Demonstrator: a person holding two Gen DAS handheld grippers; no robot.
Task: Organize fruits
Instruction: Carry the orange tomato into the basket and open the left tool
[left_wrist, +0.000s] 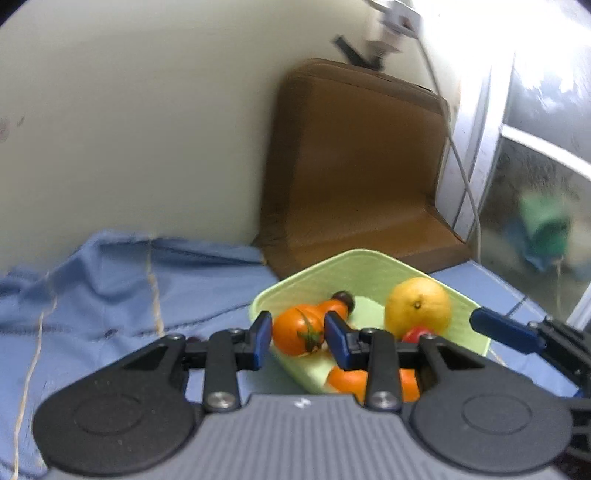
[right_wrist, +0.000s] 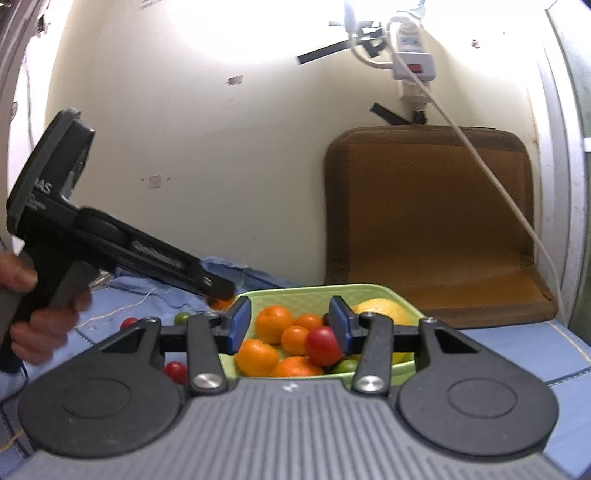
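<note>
Fruits mostly fill the green tray (right_wrist: 402, 301) at lower centre; three cherry tomatoes (right_wrist: 175, 370) remain on the blue cloth (left_wrist: 110, 280). Left claw (left_wrist: 298, 332) grasps an orange tomato (left_wrist: 295, 330); right claw (right_wrist: 291, 325) is released.

Daylight glare blows out the window (left_wrist: 517, 55) at one o'clock; left view is motion-blurred, and fisheye bending darkens every corner.
</note>
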